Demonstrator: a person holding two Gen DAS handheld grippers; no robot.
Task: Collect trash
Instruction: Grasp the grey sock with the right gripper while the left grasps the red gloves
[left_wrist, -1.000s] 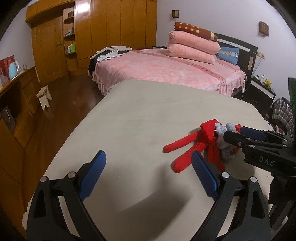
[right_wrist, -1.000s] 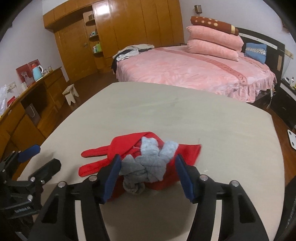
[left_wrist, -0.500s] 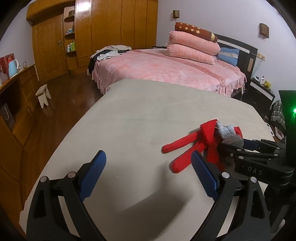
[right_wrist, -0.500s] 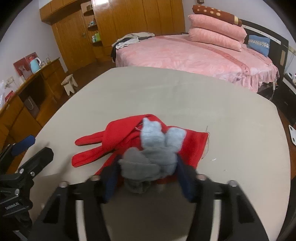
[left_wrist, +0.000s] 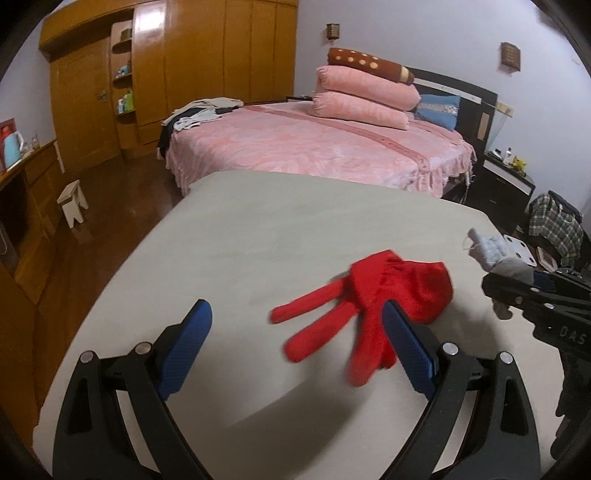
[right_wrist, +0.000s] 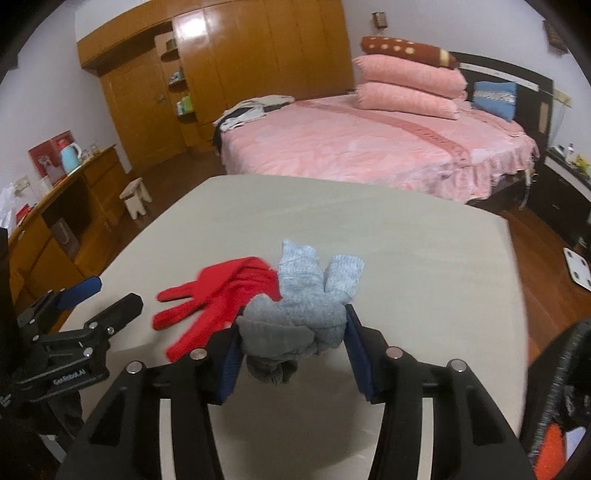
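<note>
A red glove (left_wrist: 365, 299) lies on the beige table (left_wrist: 258, 236), also seen in the right wrist view (right_wrist: 218, 291). My right gripper (right_wrist: 291, 354) is shut on a grey glove (right_wrist: 303, 306) and holds it lifted above the table, to the right of the red glove. In the left wrist view the grey glove (left_wrist: 495, 254) shows at the right edge in the right gripper (left_wrist: 517, 291). My left gripper (left_wrist: 295, 347) is open and empty, low over the table, with the red glove's fingers just ahead of its right fingertip.
A pink bed (left_wrist: 317, 147) with stacked pillows stands beyond the table. Wooden wardrobes (left_wrist: 207, 62) line the back wall. A wooden sideboard (right_wrist: 55, 206) and small stool (right_wrist: 135, 194) are at left. A white scale (right_wrist: 578, 266) lies on the floor at right.
My right gripper closed on the grey glove and lifted it off the red glove, moving right. The red glove shifted slightly. My left gripper stayed open.
</note>
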